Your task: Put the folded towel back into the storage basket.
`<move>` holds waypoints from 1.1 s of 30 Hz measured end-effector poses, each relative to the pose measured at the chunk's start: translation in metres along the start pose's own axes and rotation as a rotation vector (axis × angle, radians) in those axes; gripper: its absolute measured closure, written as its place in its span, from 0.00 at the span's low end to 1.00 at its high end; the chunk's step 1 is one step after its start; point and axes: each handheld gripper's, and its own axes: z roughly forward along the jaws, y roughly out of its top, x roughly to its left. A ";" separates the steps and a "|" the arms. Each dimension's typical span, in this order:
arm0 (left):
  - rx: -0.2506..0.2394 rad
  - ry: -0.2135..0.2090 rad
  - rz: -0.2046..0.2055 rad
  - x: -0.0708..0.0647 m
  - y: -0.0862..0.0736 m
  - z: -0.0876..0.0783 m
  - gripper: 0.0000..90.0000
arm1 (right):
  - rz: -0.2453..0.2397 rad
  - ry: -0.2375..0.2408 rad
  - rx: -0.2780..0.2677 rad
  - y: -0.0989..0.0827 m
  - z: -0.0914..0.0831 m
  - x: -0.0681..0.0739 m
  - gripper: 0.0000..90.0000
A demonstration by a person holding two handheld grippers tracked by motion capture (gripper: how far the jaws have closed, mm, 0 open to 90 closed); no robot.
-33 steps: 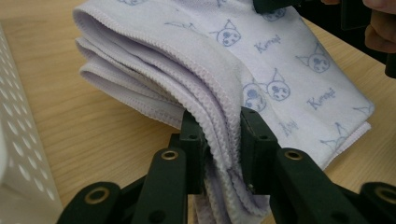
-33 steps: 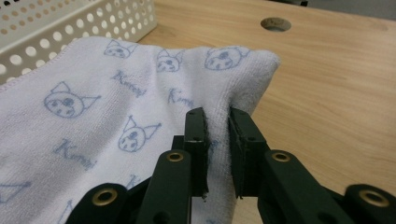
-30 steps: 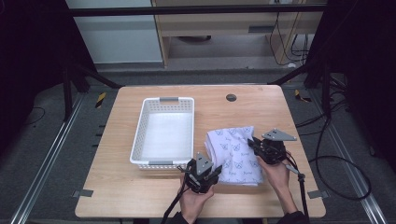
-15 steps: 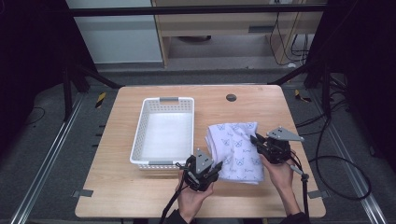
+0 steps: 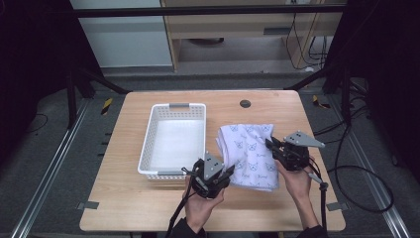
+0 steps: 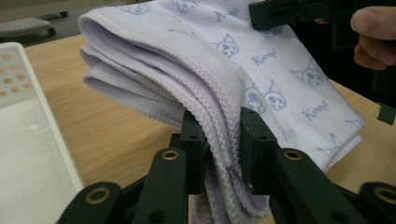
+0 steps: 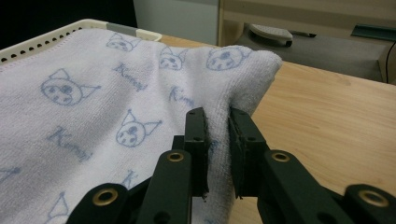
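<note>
Gripping towel [image 5: 249, 154], both tongs [image 6: 223, 149] [image 7: 217, 140]

We can't see how many layers the folded towel [image 6: 280, 79] has; its lower folds vanish behind the left gripper [image 6: 223, 154]'s jaws, and its far end runs off the top of that view. The basket [image 6: 28, 140] is cut by the left edge there. The small dark round thing [image 5: 244, 103] near the table's far edge is too tiny to identify.
</note>
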 end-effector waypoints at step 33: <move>-0.046 0.081 0.026 0.056 0.034 -0.059 0.81 | -0.042 0.040 -0.099 0.073 0.024 0.053 0.88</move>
